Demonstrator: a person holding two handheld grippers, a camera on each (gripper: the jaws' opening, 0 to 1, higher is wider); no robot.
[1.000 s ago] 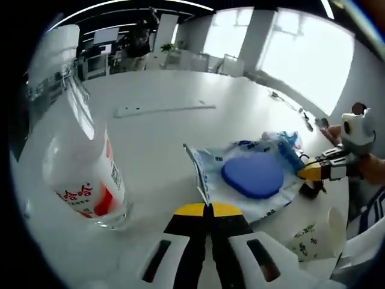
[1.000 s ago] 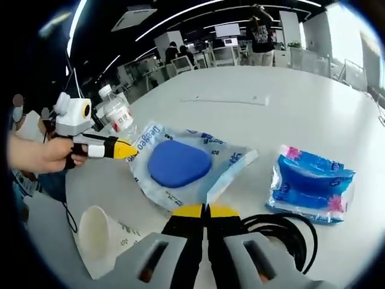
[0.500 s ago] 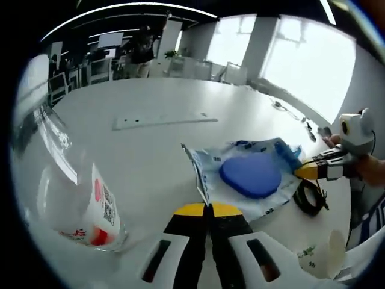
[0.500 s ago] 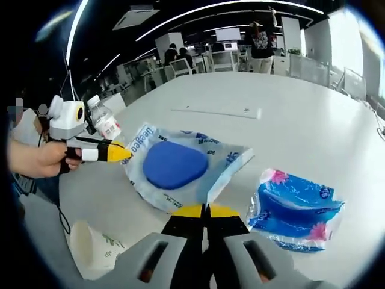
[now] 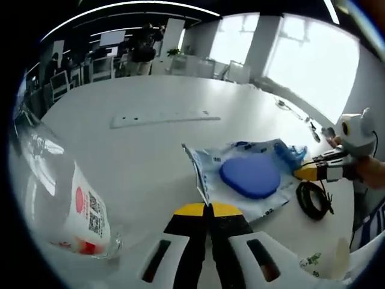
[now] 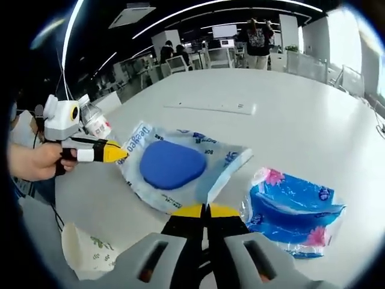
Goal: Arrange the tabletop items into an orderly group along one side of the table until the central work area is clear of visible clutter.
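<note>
Left gripper view. Our left tongs (image 5: 208, 208) rise at 6 o'clock with the yellow-tipped jaws pressed together on the near corner of the clear pouch (image 5: 240, 180), which holds a blue pad (image 5: 251, 176) and lies on the white desk (image 5: 150, 144). At 3 o'clock the right tongs (image 5: 301, 173) grip the pouch's opposite edge. A black cable coil (image 5: 314, 200) lies just beside the pouch at 4 o'clock, a paper cup (image 5: 328, 265) sits at 5 o'clock, and a water bottle (image 5: 60, 192) stands near at 8 o'clock. A long white strip (image 5: 161, 118) lies well apart at 11 o'clock.

Right gripper view. Our right tongs (image 6: 206, 210) are likewise shut on a corner of the same pouch (image 6: 180, 174), at 6 o'clock. The left tongs (image 6: 123, 158), held in a hand (image 6: 30, 161), pinch the far edge at 9 o'clock, with the bottle (image 6: 95, 122) just behind. A blue tissue pack (image 6: 295, 208) lies near the pouch at 4 o'clock; the cup (image 6: 87, 250) lies on its side at 7 o'clock.

With both tongs sharing one thin film, we judge that the step goes best if we move the two hands together, at equal height and pace, keeping the pouch lightly taut so that neither corner tears or slips, and steering it clear of the bottle and cable towards the chosen desk edge.
</note>
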